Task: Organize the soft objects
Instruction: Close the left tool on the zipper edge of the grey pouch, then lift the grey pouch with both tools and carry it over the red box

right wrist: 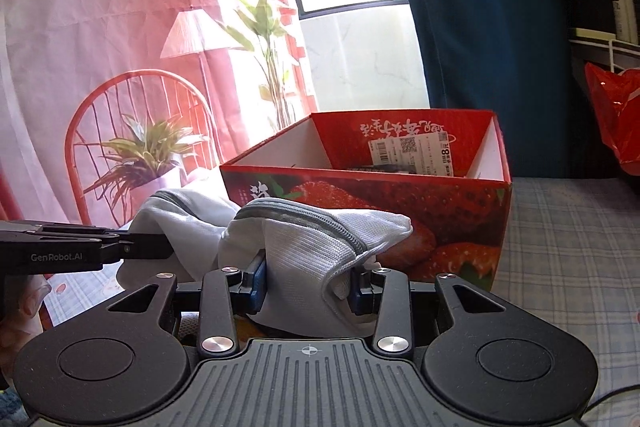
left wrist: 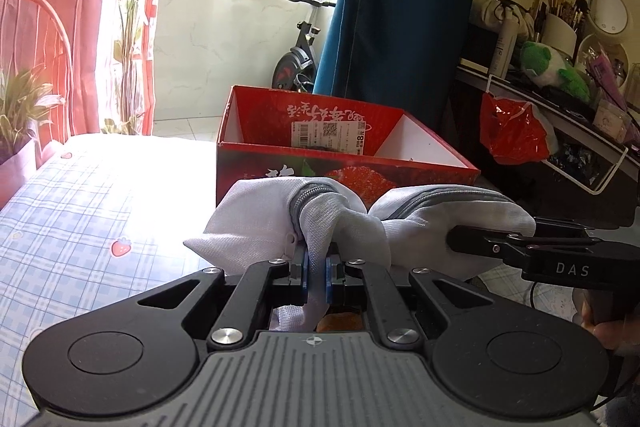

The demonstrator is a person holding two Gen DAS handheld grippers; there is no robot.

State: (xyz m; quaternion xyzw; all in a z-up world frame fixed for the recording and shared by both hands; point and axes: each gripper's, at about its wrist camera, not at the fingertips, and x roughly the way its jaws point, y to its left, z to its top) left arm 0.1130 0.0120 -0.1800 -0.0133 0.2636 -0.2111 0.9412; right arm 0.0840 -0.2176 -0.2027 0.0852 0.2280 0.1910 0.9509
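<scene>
A white mesh bag point(left wrist: 260, 223) with a grey zipper hangs above the bed, bunched between both grippers, just in front of the red strawberry box point(left wrist: 348, 167). My left gripper point(left wrist: 316, 259) is shut on a thin fold at the bag's left half. My right gripper point(left wrist: 460, 239) reaches in from the right and holds the other half. In the right wrist view, the right gripper point(right wrist: 308, 279) is shut on a thicker wad of the bag point(right wrist: 312, 239), and the left gripper point(right wrist: 160, 247) comes in from the left. The open box point(right wrist: 360, 187) stands behind, with a label inside.
The box rests on a bed with a blue plaid strawberry sheet point(left wrist: 80, 219). A red plastic bag point(left wrist: 512, 135) hangs from a cluttered shelf with a green plush toy point(left wrist: 548, 63) at right. A blue curtain point(left wrist: 400, 7) and an exercise bike point(left wrist: 296, 55) stand behind.
</scene>
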